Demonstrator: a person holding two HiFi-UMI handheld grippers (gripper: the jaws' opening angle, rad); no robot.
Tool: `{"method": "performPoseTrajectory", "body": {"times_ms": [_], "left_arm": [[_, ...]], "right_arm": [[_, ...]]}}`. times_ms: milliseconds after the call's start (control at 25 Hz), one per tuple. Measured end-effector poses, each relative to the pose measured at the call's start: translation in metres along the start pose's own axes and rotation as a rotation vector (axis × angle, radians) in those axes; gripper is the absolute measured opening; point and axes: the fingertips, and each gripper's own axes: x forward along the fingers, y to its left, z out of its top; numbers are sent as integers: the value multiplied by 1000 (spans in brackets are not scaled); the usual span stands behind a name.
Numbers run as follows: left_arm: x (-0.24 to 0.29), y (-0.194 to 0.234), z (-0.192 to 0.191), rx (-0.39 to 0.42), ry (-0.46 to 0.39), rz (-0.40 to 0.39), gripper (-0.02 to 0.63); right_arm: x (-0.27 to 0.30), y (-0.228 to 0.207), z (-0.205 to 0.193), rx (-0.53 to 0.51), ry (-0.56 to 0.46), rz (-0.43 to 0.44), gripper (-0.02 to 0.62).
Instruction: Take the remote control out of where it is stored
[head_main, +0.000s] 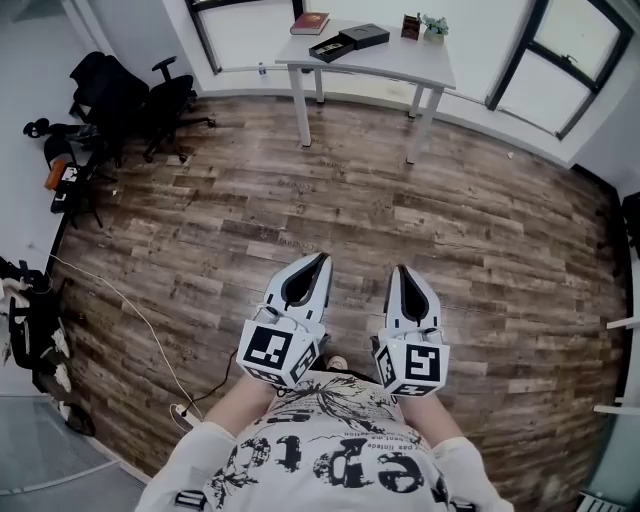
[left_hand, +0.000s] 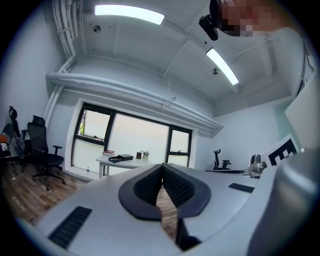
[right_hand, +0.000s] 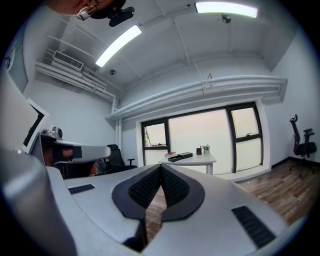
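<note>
Shirt (head_main: 330, 455): white with dark print, just behind both grippers (closest to the head camera).
Left gripper (head_main: 322, 259): held level, fingers (left_hand: 146, 188) pressed together, nothing between them.
Right gripper (head_main: 402, 270): beside the left one, fingers (right_hand: 176, 189) also pressed together and empty.
Floor (head_main: 470, 220): wood planks, under and ahead of the fingertips.
Table (head_main: 400, 62): white, by the window, well ahead of both fingertips.
Box (head_main: 330, 47): black, open, on the table beside a book (head_main: 310, 23).
Remote control: cannot be made out; no finger is near the table.
</note>
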Motion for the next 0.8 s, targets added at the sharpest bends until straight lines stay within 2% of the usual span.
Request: {"method": "performPoseTrajectory", "body": {"times_ms": [320, 440, 560, 800], "left_arm": [[41, 56, -14, -38, 40, 43, 11], [62, 84, -11, -62, 37, 42, 11], [93, 124, -5, -79, 30, 54, 11], [155, 209, 20, -58, -5, 46, 11]], "right_arm": [[62, -3, -20, 30, 69, 15, 3], [95, 6, -18, 43, 74, 56, 3], [141, 11, -13, 22, 89, 78, 3], [248, 18, 2, 14, 111, 49, 3]]}}
